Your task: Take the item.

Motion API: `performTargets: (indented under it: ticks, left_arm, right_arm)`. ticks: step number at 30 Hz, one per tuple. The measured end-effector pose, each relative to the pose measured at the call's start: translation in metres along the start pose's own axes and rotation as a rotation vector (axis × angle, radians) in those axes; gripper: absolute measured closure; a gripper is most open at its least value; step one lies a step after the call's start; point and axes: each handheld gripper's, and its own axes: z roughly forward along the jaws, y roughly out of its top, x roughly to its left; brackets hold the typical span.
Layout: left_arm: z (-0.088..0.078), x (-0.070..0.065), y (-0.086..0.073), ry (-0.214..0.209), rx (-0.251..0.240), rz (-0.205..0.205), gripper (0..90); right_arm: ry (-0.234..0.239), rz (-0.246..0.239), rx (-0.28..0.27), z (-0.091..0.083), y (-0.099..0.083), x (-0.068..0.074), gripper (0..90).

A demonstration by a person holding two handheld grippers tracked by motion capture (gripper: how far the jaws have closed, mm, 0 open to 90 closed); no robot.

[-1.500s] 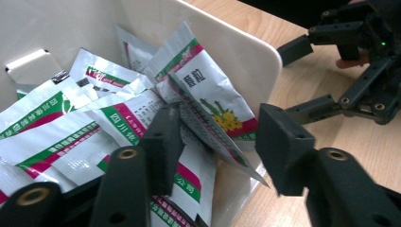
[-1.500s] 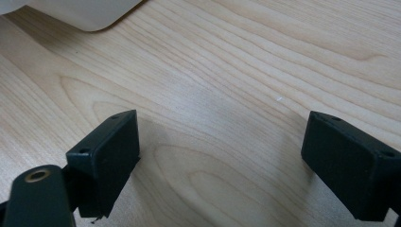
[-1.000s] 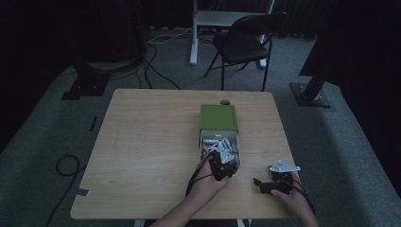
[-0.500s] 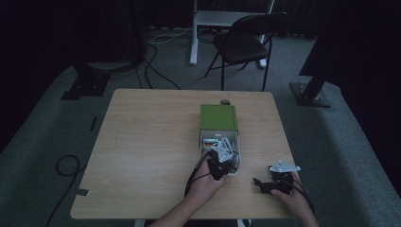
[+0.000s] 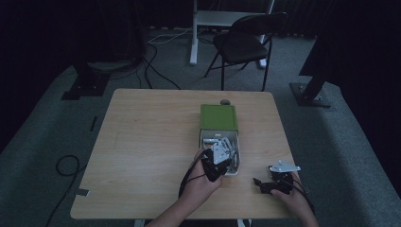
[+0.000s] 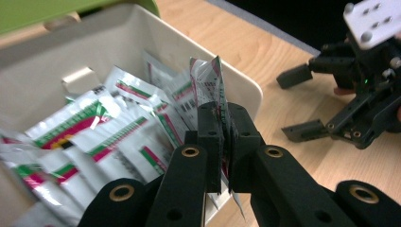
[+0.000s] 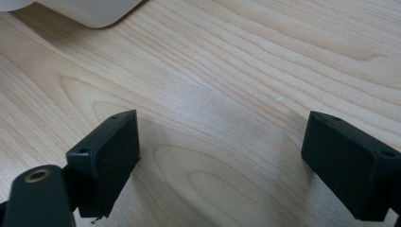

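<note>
Jaws of left gripper [image 6: 225, 142] pinching packet [image 6: 208, 87]

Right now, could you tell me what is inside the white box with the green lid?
The white box holds many silver sachets with green and red stripes. The left gripper pinches one sachet upright at the near rim. The heap covers the box floor.

You won't find a single word or number you can actually read here — the foil sachets [image 6: 101, 137] in the white box [image 6: 246, 90] carry red and green stripes and blocks of fine print, but it blurs past reading. The same goes for the sachet [image 6: 208, 85] pinched upright in your left gripper [image 6: 223, 142] — printed, yet illegible.
</note>
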Motion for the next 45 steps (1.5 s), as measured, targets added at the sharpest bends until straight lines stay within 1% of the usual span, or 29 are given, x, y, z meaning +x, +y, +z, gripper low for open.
performTargets:
  ticks: [2, 5, 6, 7, 8, 9, 10, 13, 14, 15, 16, 17, 18, 19, 20, 23, 25, 28, 29, 31, 33, 34, 36, 37, 38, 40, 41, 43, 45]
  left_arm:
    - [-0.007, 0.003, 0.002, -0.011, -0.017, -0.015, 86.9]
    - [-0.012, 0.005, 0.004, -0.020, -0.024, -0.011, 87.0]
    - [-0.018, 0.006, 0.006, -0.021, -0.035, -0.002, 87.0]
    - [-0.021, 0.007, 0.007, -0.022, -0.046, -0.010, 87.0]
    - [-0.021, 0.007, 0.007, -0.022, -0.046, -0.010, 87.0]
    - [-0.027, 0.010, 0.009, -0.016, -0.063, -0.004, 87.0]
    - [-0.027, 0.010, 0.009, -0.016, -0.063, -0.004, 87.0]
    - [-0.040, 0.018, 0.012, -0.010, -0.092, -0.015, 87.0]
    - [-0.040, 0.018, 0.012, -0.010, -0.092, -0.015, 87.0]
    - [-0.047, 0.022, 0.014, 0.000, -0.107, -0.020, 87.0]
    - [-0.050, 0.025, 0.015, 0.005, -0.113, -0.022, 87.0]
    - [-0.050, 0.025, 0.015, 0.005, -0.113, -0.022, 87.0]
    - [-0.056, 0.030, 0.017, 0.012, -0.123, -0.027, 87.0]
    - [-0.056, 0.030, 0.017, 0.012, -0.123, -0.027, 87.0]
    - [-0.062, 0.034, 0.018, 0.018, -0.134, -0.033, 87.0]
    - [-0.067, 0.039, 0.018, 0.026, -0.139, -0.035, 87.0]
    - [-0.075, 0.046, 0.016, 0.041, -0.151, -0.042, 87.0]
    - [-0.079, 0.050, 0.014, 0.048, -0.158, -0.047, 87.0]
    - [-0.084, 0.055, 0.012, 0.063, -0.166, -0.052, 87.0]
    - [-0.089, 0.060, 0.008, 0.075, -0.172, -0.062, 87.0]
    - [-0.090, 0.062, 0.007, 0.080, -0.173, -0.061, 87.0]
    - [-0.093, 0.067, 0.004, 0.095, -0.173, -0.062, 87.0]
    - [-0.096, 0.072, 0.001, 0.103, -0.176, -0.069, 87.0]
    - [-0.096, 0.072, 0.001, 0.103, -0.176, -0.069, 87.0]
    - [-0.099, 0.077, -0.004, 0.113, -0.179, -0.077, 87.0]
    - [-0.102, 0.081, -0.008, 0.122, -0.179, -0.081, 87.0]
    - [-0.102, 0.081, -0.008, 0.122, -0.179, -0.081, 87.0]
    - [-0.105, 0.088, -0.015, 0.133, -0.180, -0.091, 87.0]
    - [-0.105, 0.088, -0.015, 0.133, -0.180, -0.091, 87.0]
  right_arm:
    - [0.000, 0.000, 0.000, 0.000, 0.000, 0.000, 11.8]
    - [0.000, 0.000, 0.000, 0.000, 0.000, 0.000, 11.8]
    - [0.000, 0.000, 0.000, 0.000, 0.000, 0.000, 11.8]
    - [0.000, 0.000, 0.000, 0.000, 0.000, 0.000, 11.8]
    - [0.000, 0.000, 0.000, 0.000, 0.000, 0.000, 11.8]
    - [0.000, -0.001, 0.001, 0.000, 0.000, 0.000, 11.8]
    - [0.000, -0.001, 0.001, 0.000, 0.000, 0.000, 11.8]
    - [-0.001, -0.003, 0.000, 0.000, 0.000, 0.000, 11.8]
    - [0.000, 0.000, 0.000, 0.000, 0.000, 0.000, 11.8]
    - [0.000, 0.000, 0.000, 0.000, 0.000, 0.000, 11.8]
    - [0.000, -0.001, 0.000, 0.000, 0.000, 0.000, 11.8]
    - [0.000, -0.001, 0.000, 0.000, 0.000, 0.000, 11.8]
    - [0.000, -0.001, 0.001, 0.000, 0.000, 0.000, 11.8]
    - [0.000, -0.002, 0.001, 0.000, 0.000, 0.000, 11.8]
    - [0.000, -0.001, 0.000, 0.000, 0.000, 0.000, 11.8]
    - [0.000, -0.001, 0.000, 0.000, 0.000, 0.000, 11.8]
    - [0.000, -0.001, 0.000, 0.000, 0.000, 0.000, 11.8]
    - [0.000, -0.001, 0.001, 0.000, 0.000, 0.000, 11.8]
    - [0.001, -0.001, 0.001, 0.000, 0.000, 0.000, 11.8]
    - [0.000, 0.000, 0.000, 0.000, 0.000, 0.000, 11.8]
    - [0.000, 0.000, 0.001, 0.000, 0.000, 0.000, 11.8]
    - [0.000, 0.000, 0.001, 0.000, 0.000, 0.000, 11.8]
    - [0.000, 0.000, 0.001, 0.000, 0.000, 0.000, 11.8]
    - [0.000, 0.000, 0.001, 0.000, 0.000, 0.000, 11.8]
    - [0.000, -0.001, 0.002, 0.000, 0.000, 0.000, 11.8]
    - [0.000, 0.000, 0.001, 0.000, 0.000, 0.000, 11.8]
    - [0.000, 0.000, 0.001, 0.000, 0.000, 0.000, 11.8]
    - [0.000, 0.001, 0.000, 0.000, 0.000, 0.000, 11.8]
    - [0.000, 0.001, 0.000, 0.000, 0.000, 0.000, 11.8]
